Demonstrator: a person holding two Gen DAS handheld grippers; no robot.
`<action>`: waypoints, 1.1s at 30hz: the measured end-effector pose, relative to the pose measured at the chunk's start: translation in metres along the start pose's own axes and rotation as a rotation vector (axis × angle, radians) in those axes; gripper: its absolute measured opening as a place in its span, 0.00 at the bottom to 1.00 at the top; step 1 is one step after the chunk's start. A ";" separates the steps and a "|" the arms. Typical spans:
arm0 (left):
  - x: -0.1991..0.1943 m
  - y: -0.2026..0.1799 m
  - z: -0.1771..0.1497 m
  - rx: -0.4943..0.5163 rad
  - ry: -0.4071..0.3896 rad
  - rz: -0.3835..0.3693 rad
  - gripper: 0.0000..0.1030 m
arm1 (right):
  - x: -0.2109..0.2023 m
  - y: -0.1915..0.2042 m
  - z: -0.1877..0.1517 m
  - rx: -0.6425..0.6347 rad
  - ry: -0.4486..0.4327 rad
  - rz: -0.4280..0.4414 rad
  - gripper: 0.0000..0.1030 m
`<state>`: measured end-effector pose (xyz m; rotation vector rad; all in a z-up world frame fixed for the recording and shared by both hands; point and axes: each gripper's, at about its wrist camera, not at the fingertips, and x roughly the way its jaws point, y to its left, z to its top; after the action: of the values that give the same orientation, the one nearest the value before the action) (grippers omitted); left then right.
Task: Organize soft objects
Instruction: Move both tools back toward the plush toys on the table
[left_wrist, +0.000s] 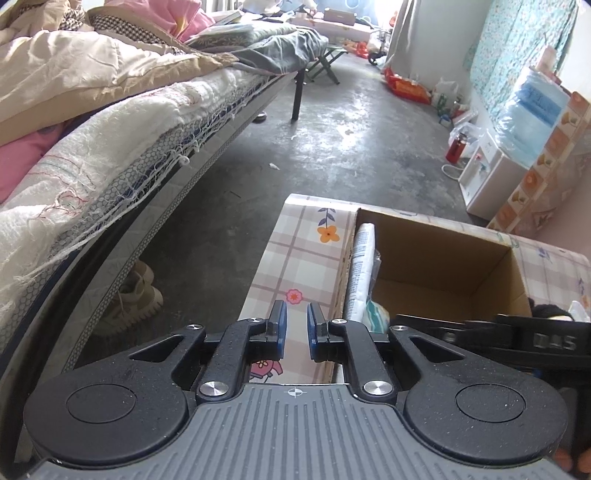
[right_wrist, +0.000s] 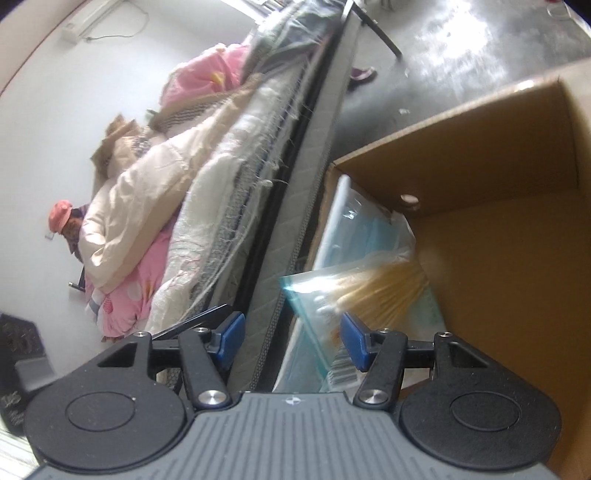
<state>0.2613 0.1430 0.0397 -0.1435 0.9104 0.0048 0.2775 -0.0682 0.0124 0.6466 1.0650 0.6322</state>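
My left hand-held gripper (left_wrist: 295, 330) hangs over the flowered bench (left_wrist: 295, 258) with its jaws slightly apart and empty, and my right hand-held gripper (right_wrist: 293, 341) is wide released above the swab bag (right_wrist: 354, 295) inside the box (right_wrist: 498, 258).
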 end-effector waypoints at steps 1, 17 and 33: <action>-0.005 0.000 -0.001 0.001 -0.006 -0.004 0.12 | -0.009 0.005 -0.003 -0.023 -0.010 0.002 0.58; -0.142 -0.044 -0.068 0.232 -0.213 -0.178 0.93 | -0.210 0.050 -0.149 -0.421 -0.350 -0.276 1.00; -0.125 -0.150 -0.164 0.384 -0.152 -0.495 1.00 | -0.313 -0.058 -0.257 -0.283 -0.602 -0.634 1.00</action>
<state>0.0653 -0.0196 0.0573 -0.0071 0.6907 -0.6077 -0.0610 -0.2930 0.0625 0.1960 0.5442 0.0143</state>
